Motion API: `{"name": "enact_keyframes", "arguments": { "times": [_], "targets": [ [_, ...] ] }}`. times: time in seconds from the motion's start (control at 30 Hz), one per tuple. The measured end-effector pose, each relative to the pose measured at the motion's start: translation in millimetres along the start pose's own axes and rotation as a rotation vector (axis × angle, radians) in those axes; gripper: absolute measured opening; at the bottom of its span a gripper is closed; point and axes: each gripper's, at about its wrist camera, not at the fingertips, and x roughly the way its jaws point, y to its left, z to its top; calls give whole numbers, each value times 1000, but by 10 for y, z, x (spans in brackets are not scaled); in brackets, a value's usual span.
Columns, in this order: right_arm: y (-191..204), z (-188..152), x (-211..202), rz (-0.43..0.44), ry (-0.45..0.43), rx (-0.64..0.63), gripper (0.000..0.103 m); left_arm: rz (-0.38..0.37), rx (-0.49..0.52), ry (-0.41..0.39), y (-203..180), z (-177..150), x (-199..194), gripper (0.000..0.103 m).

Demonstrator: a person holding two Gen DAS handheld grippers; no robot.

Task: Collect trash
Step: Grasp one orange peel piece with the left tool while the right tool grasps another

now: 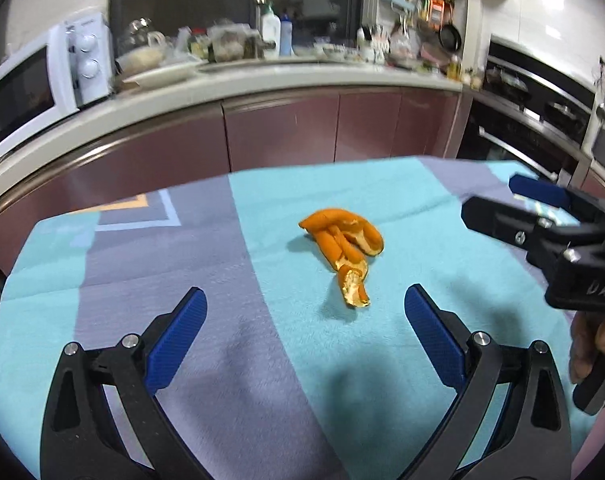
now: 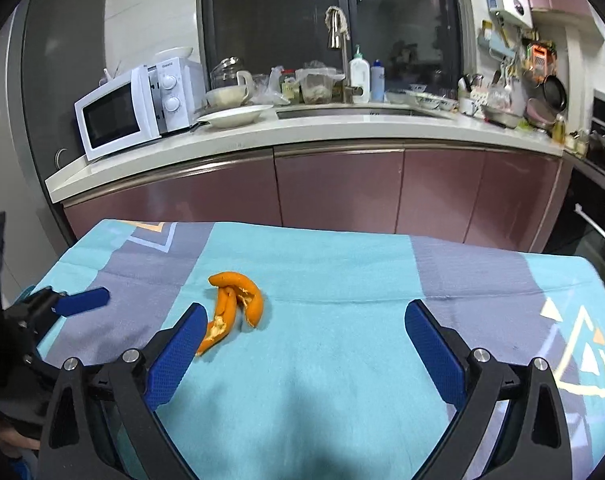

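Blue-padded left gripper, jaws wide, above orange peel

Home kitchen, I'd say. I see white microwave on pale countertop, sink with tall faucet before dark window, soap bottle, plates and bowls crowded along counter. Mauve cabinet doors below. Built-in oven at right, frying pan hanging on wall. Near me, table under turquoise-and-lilac cloth.
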Motion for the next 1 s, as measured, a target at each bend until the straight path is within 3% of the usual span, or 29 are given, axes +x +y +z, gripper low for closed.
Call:
{"name": "enact_keyframes", "arguments": {
  "times": [0.2,0.47,0.57,0.7,0.8,0.87,1.0],
  "targets": [
    [-42,89,277,44,60,13,88,-19,24,60,-67,17,369,97],
    [-54,152,590,108,130,41,77,-56,20,134,-59,123,746,73],
    [-32,177,692,132,156,38,72,-80,27,147,-92,151,823,59],
    [5,200,808,152,189,31,66,-98,20,151,-99,181,870,50],
    [45,200,865,167,205,22,61,-125,12,149,-90,201,890,36],
    [62,194,885,174,213,17,58,-146,12,150,-89,213,911,19],
    [93,193,914,186,226,7,50,-165,8,150,-90,204,916,18]
  ]
}}
